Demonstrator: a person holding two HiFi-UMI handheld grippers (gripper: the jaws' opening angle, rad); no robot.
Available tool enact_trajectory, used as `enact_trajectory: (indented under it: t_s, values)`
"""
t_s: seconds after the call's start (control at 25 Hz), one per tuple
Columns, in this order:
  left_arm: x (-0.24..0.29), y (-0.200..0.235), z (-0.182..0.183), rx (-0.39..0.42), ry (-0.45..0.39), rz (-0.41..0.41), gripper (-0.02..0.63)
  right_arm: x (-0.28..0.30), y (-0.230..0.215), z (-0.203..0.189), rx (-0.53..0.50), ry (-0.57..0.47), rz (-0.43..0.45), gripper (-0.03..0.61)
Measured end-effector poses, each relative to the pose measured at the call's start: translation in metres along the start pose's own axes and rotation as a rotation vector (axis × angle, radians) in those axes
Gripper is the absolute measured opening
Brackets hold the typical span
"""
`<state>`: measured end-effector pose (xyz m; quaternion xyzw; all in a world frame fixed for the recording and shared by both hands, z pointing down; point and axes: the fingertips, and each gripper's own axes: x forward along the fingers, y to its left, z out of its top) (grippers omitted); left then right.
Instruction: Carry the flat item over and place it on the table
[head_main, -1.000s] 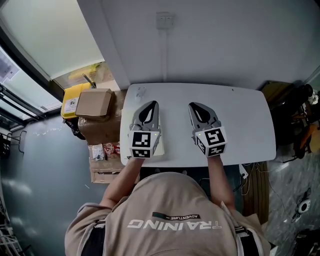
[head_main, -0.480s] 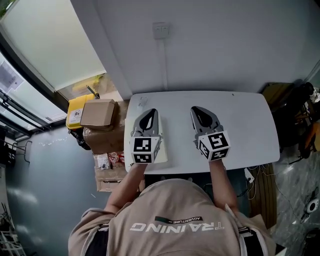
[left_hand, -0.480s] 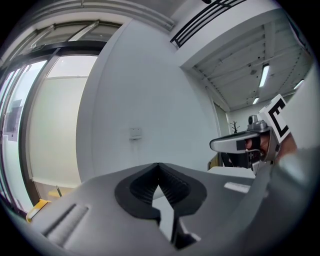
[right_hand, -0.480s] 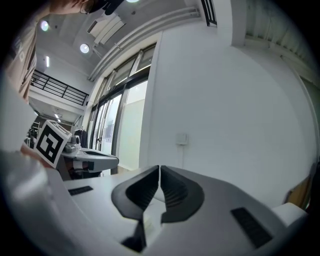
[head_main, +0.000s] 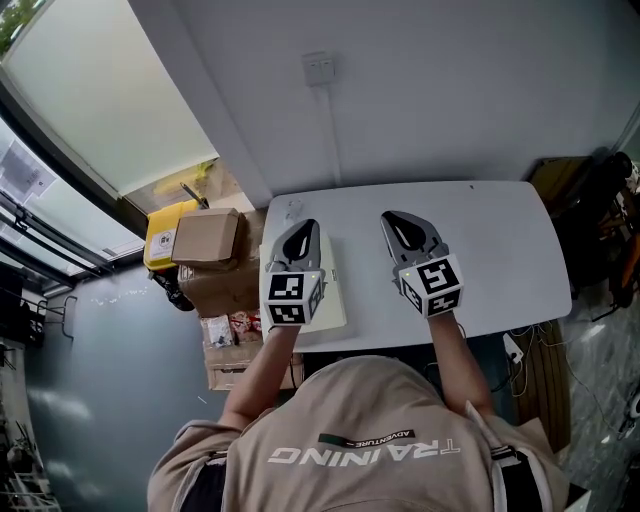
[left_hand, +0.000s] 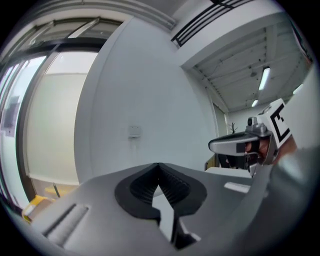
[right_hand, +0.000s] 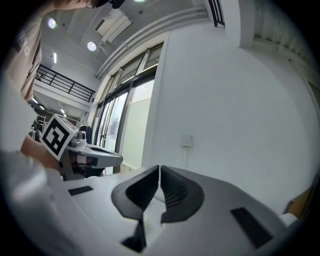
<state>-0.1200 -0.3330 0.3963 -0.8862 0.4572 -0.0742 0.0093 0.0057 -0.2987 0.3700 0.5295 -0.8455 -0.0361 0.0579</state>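
Note:
A flat cream-coloured item (head_main: 334, 290) lies on the white table (head_main: 500, 250) near its left end, partly hidden under my left gripper. My left gripper (head_main: 307, 226) hovers over it, jaws shut with nothing between them (left_hand: 159, 165). My right gripper (head_main: 392, 217) hangs a hand's width to the right over bare tabletop, also shut and empty (right_hand: 159, 167). Each gripper shows in the other's view: the right gripper (left_hand: 235, 145) and the left gripper (right_hand: 95, 156). Both point toward the white wall.
Cardboard boxes (head_main: 205, 238) and a yellow case (head_main: 160, 240) are stacked on the floor left of the table. A wall socket (head_main: 318, 67) sits above the table. Dark furniture (head_main: 600, 200) stands at the right, with cables below it. A large window runs along the left.
The head view has drifted, so table and boxes sit slightly lower and to the right. Both grippers stay side by side over the table, shut.

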Motion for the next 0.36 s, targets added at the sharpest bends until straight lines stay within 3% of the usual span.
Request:
enact_trajectory:
  t_s: [0.36]
  values:
    - [0.009, -0.014, -0.009, -0.001, 0.017, -0.003, 0.006, -0.003, 0.001, -0.004, -0.114, 0.035, 0.033, 0.014]
